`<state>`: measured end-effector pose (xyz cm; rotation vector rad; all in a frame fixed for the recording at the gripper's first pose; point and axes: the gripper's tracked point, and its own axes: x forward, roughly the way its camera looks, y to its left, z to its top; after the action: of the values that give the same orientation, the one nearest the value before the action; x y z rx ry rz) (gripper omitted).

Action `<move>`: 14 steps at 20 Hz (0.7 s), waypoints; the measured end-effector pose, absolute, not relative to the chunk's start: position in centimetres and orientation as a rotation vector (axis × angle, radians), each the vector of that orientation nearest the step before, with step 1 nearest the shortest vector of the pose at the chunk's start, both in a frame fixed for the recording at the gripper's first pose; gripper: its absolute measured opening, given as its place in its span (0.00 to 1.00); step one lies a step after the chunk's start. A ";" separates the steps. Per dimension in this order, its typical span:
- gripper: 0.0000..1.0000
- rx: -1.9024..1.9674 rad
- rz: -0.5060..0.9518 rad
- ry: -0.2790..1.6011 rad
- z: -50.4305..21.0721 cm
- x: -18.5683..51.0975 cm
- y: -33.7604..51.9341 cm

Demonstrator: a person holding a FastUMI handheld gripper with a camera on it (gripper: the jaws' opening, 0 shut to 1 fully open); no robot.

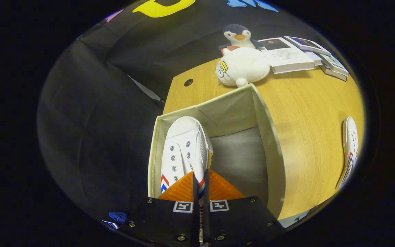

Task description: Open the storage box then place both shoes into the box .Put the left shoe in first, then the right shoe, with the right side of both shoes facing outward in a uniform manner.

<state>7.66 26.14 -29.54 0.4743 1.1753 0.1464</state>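
White shoe (183, 147) pinched between closed fingers (200, 181), inside open storage box (273, 151), second shoe (350, 151) on table (303, 113)

The gripper (200, 178) pinches the side wall of a white canvas lace-up shoe (183, 151) inside an open beige fabric storage box (273, 144); another white shoe (350, 151) lies well right.

No legible text on books (291, 55).

place: recording booth | cues: black cloth wall (91, 89), wooden desk (307, 113), books (291, 56)
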 end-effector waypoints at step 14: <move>0.98 0.507 0.243 1.118 -28.4 7.9 28.9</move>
<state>7.88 28.93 -28.41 0.5068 1.1182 0.2432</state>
